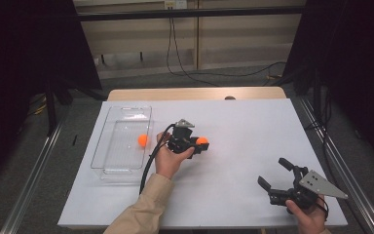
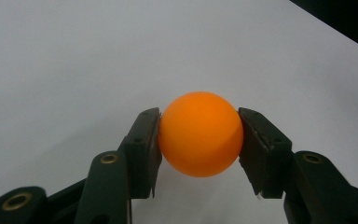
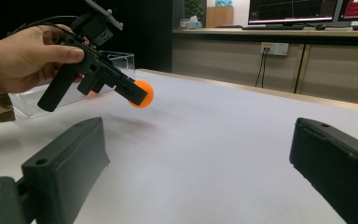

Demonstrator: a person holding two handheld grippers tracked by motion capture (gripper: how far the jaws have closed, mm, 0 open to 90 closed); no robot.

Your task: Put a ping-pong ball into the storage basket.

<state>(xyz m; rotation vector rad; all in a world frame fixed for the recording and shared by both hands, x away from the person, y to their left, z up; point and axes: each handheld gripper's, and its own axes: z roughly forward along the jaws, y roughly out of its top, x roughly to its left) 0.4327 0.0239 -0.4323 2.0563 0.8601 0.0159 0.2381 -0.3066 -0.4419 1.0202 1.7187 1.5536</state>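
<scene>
A smooth, faintly glossy orange plastic ball [image 2: 200,134] sits between the matt black plastic left tongs [image 2: 199,140]. Beside the ball, the bench [image 1: 243,126] wears a matt white sheet over pale wood, and the tray [image 1: 121,139] is clear, glossy plastic.

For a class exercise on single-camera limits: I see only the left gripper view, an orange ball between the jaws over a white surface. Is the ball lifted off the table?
Observer: Yes. In the right gripper view the orange ball hangs clear above the white table, in the left gripper.
Operator: Is there another ball?
Observer: One, a second orange ball lying in the clear tray at the table's left.
Operator: And the other gripper?
Observer: The right gripper is open, holding nothing, near the table's front right corner.
</scene>
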